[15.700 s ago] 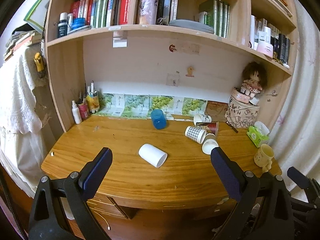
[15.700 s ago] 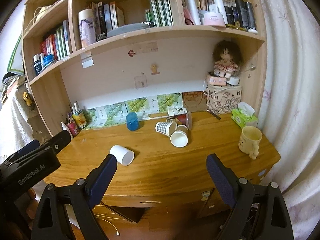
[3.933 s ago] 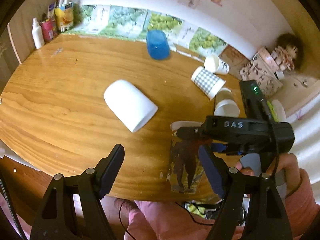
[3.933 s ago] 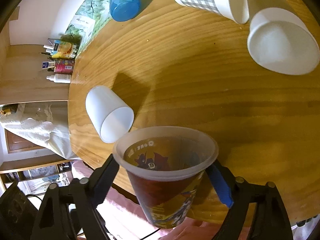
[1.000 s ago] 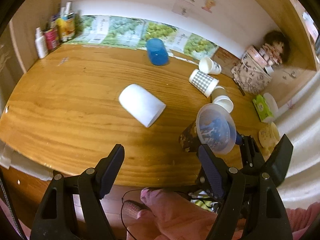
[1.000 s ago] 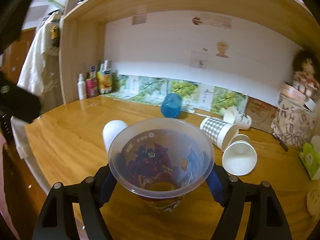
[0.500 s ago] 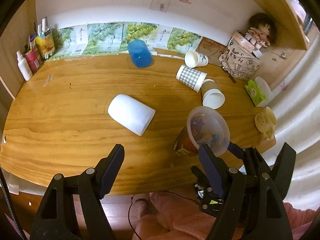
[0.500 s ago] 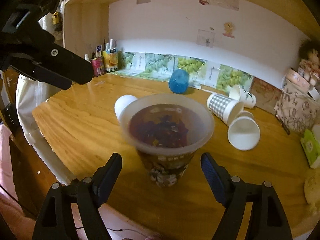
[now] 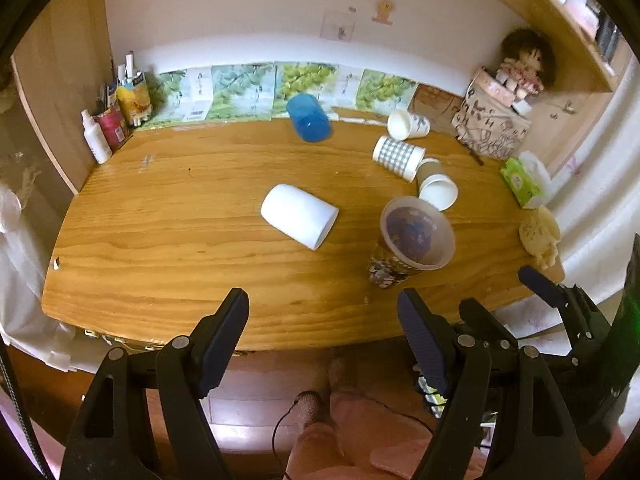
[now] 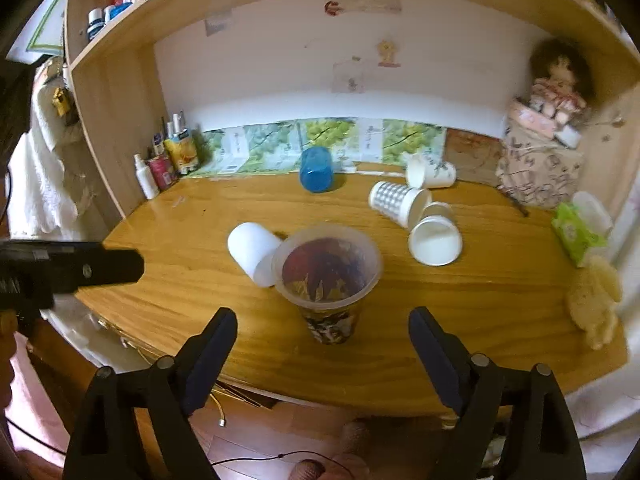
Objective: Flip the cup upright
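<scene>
A printed plastic cup [image 10: 328, 280] stands upright near the desk's front edge; it also shows in the left wrist view [image 9: 412, 240]. My right gripper [image 10: 322, 344] is open and empty, pulled back just in front of the cup. My left gripper [image 9: 322, 328] is open and empty, hovering over the front edge of the desk. A white cup [image 9: 298, 222] lies on its side mid-desk, also seen in the right wrist view [image 10: 252, 254]. A blue cup [image 9: 308, 122] sits at the back.
Three paper cups lie on their sides at the right: a checked cup [image 9: 396, 158], a plain cup [image 9: 436, 190] and a printed cup [image 9: 408, 125]. Bottles [image 9: 116, 120] stand back left. A doll on a box [image 9: 496, 120], tissues [image 9: 524, 182] and a yellow mug [image 9: 540, 234] sit right.
My right gripper has let go of the printed cup, opened, and drawn back from it. The cup now stands alone on the desk. My left gripper rose and tilted to see more of the desk.
</scene>
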Available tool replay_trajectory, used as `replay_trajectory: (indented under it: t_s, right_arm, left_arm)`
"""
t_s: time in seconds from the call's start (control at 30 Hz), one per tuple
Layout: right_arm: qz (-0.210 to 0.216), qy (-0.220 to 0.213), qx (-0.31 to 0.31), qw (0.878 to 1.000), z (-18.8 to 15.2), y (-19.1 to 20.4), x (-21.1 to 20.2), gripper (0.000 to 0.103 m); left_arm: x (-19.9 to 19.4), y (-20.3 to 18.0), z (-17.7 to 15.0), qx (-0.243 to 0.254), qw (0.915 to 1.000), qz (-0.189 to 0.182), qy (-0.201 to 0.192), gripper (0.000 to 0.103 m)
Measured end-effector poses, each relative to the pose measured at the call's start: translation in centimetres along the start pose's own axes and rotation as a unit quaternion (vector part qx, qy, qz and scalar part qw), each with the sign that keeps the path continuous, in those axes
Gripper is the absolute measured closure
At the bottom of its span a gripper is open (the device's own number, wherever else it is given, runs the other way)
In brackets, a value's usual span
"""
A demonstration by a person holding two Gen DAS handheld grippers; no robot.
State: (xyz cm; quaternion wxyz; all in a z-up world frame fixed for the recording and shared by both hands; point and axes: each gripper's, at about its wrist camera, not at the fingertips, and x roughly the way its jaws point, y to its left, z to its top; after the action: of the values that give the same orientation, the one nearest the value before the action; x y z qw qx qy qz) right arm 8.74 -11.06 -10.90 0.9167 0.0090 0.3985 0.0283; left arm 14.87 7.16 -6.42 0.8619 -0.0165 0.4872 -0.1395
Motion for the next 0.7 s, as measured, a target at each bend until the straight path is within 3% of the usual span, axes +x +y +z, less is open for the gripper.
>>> replay_trajectory:
  t_s: [0.1, 0.4, 0.53, 0.63, 0.7]
  right_arm:
    - [-0.023, 0.042, 0.009, 0.999, 0.6, 0.2, -0.8, 0.013]
    - [0.018, 0.091, 0.104, 0.99, 0.6, -1.7, -5.4, 0.013]
    - [-0.01, 0.05, 0.093, 0.994, 0.5, -2.1, -8.5, 0.01]
    - [-0.024, 0.005, 0.087, 0.996, 0.6, -2.3, -10.8, 0.001]
    - [-0.036, -0.026, 0.08, 0.996, 0.5, -2.4, -12.1, 0.001]
  left_arm:
    - [-1.0, -0.3, -0.6, -0.013, 0.9997, 0.018, -0.007, 0.023]
    - [-4.6, -2.9, -2.2, -0.024, 0.994, 0.072, -0.079, 0.023]
    - [-6.4, -4.1, -2.4, -0.032, 0.9905, 0.072, -0.113, 0.023]
    - [-7.5, -4.9, -2.7, -0.03, 0.9867, 0.078, -0.139, 0.022]
    - [-8.1, -5.5, -3.0, -0.026, 0.9838, 0.084, -0.156, 0.016]
